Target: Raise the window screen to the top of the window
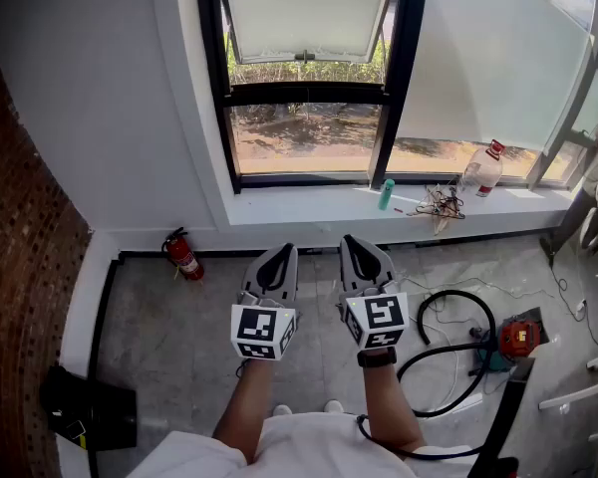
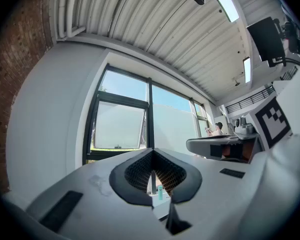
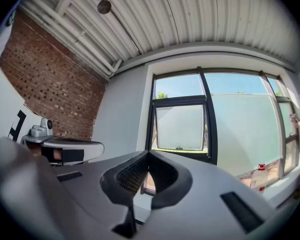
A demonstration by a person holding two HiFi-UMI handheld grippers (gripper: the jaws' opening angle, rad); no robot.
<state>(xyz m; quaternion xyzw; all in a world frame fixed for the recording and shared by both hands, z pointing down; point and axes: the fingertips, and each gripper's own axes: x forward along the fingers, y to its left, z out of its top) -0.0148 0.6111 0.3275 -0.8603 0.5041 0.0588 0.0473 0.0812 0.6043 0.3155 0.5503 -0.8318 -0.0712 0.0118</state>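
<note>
The window screen (image 1: pixel 309 13) is a pale frosted panel with a small handle at its lower edge. It fills the upper part of the black-framed left window (image 1: pixel 301 93), with clear glass below it. It also shows in the left gripper view as the screen (image 2: pixel 117 126) and in the right gripper view as the screen (image 3: pixel 180 128). My left gripper (image 1: pixel 278 254) and right gripper (image 1: pixel 358 244) are held side by side above the floor, well short of the sill and pointing at the window. Both are shut with nothing between the jaws, as the left gripper (image 2: pixel 153 179) and right gripper (image 3: pixel 146 176) show.
A white sill (image 1: pixel 309 207) carries a teal bottle (image 1: pixel 386 194), a wire tangle (image 1: pixel 439 205) and a clear red-capped bottle (image 1: pixel 483 170). A red fire extinguisher (image 1: pixel 184 255) stands by the wall. A black hose (image 1: pixel 458 337) and red tool (image 1: pixel 518 337) lie at right. A brick wall (image 1: pixel 20 267) is at left.
</note>
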